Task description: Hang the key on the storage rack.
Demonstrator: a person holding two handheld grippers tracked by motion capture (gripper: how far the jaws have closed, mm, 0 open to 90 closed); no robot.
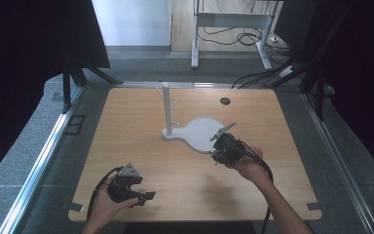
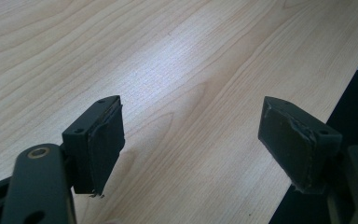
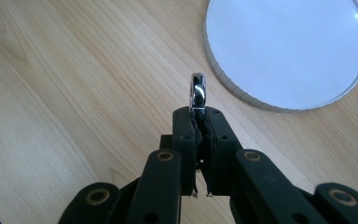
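Note:
My right gripper (image 3: 199, 114) is shut on a small shiny metal piece (image 3: 197, 92), possibly a ring seen edge-on, which sticks out past the jaw tips. In the high view this gripper (image 1: 220, 149) hovers at the near right edge of a round white dish (image 1: 199, 132). The dish joins a white stand with an upright post (image 1: 165, 108) and short pegs. In the right gripper view the dish (image 3: 289, 51) lies just ahead, up and to the right. My left gripper (image 1: 144, 199) rests near the table's front left, open, with bare wood between its pads (image 2: 191, 126).
The light wooden table (image 1: 141, 146) has a dark cable hole (image 1: 225, 101) at the back right. Its front edge (image 2: 317, 121) runs close under the left gripper. Metal rails and dark curtains flank the table; a desk frame and cables stand behind.

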